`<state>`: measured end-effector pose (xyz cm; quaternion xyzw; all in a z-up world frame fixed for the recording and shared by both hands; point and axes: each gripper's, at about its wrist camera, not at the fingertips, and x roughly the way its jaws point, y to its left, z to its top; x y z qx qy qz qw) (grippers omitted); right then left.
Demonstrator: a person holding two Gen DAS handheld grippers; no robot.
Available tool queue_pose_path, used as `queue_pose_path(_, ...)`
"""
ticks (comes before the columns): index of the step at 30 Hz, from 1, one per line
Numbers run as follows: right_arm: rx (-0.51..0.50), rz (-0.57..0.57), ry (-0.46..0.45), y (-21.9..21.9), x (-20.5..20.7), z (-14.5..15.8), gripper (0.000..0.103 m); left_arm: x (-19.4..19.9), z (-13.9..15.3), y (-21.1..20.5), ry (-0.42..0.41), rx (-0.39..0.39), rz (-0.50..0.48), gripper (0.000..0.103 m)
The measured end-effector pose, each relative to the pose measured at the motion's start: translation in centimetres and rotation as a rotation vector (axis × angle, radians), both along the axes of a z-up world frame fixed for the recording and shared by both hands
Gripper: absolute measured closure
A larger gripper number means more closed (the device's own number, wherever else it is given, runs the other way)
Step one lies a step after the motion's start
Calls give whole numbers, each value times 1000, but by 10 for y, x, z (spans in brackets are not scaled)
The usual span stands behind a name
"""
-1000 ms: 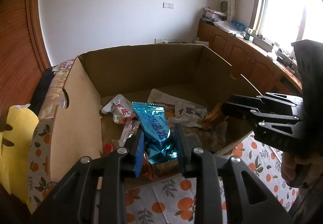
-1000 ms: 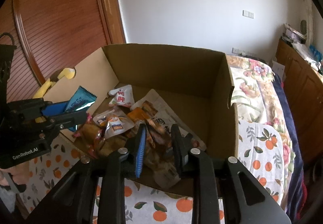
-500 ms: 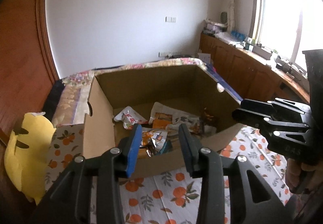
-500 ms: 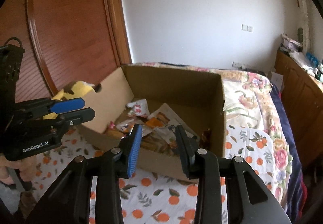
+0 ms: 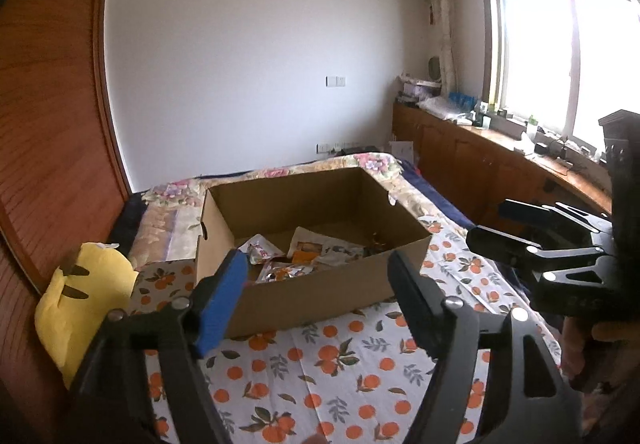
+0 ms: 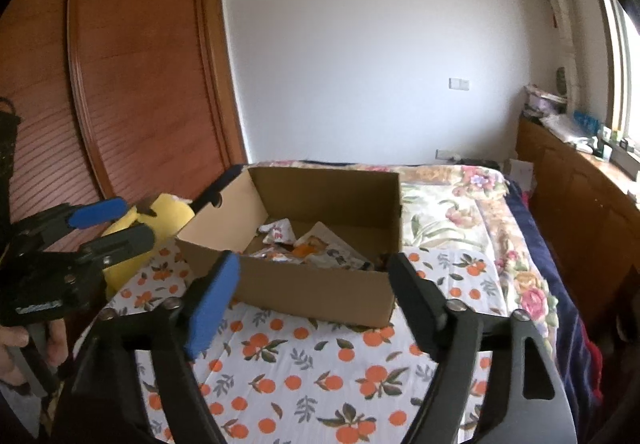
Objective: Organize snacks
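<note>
1. Over the orange-print cloth, short of the box: left gripper angled downward, jaws opening wide, nothing between them. One finger carries a blue pad; the other finger is plain black.
2. Beside it, on its right: right gripper, same downward tilt, jaws likewise opening, nothing held. Its blue pad sits on the left finger in its own view.
3. Each gripper shows from the side in the other's camera. A hand is wrapped on the left gripper's handle at the frame edge; part of a hand shows under the right one.
4. Just ahead of both sets of fingertips: open cardboard box, near wall facing the grippers, a hand-hole cut in each end wall.
5. Inside the box, on its floor: snack packets lying loose and overlapping, white, silver and orange wrappers, some with red print. Labels too small to read. They cover the near and middle floor; the far part is bare card.
6. Left of the left gripper, against the box's end: yellow plush toy.
7. Beyond the box: floral quilt, then white wall. Wooden louvred doors far left, wooden cabinets under a window far right.
</note>
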<state>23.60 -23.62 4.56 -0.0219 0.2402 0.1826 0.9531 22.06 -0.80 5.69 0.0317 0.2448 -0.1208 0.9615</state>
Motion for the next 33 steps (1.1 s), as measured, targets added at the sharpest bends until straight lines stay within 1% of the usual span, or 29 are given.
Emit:
queue_pose_path(4, 7, -8, 1, -7, -12, 2, 1, -15, 4, -5, -10, 19, 9, 27)
queue_pose_path(5, 8, -13, 2, -8, -15, 3, 0, -19, 4, -6, -13, 20, 13, 27)
queue_pose_path(8, 3, -21, -6, -10, -25, 5, 0, -32, 7, -7, -26, 22, 25, 25)
queue_pose_path(9, 1, -25, -11, -10, -28, 5, 0, -37, 8, -7, -30, 20, 27, 22)
queue_pose_path(10, 1, -27, -17, -10, -32, 6, 0, -40, 9, -7, -33, 18, 27, 16)
queue_pose_path(11, 3, -28, -22, -10, -36, 6, 0, -44, 9, -8, -36, 16, 27, 14)
queue_pose_path(15, 8, -41, -42, -12, -49, 8, 0, -55, 12, -9, -46, 4, 27, 9)
queue_pose_path(26, 15, -58, -65, -20, -83, 14, 0, -89, 16, -13, -64, -3, 43, 8)
queue_pose_path(33, -9, -58, -83, -20, -109, 14, 0, -115, 15, -11, -68, -8, 57, 7)
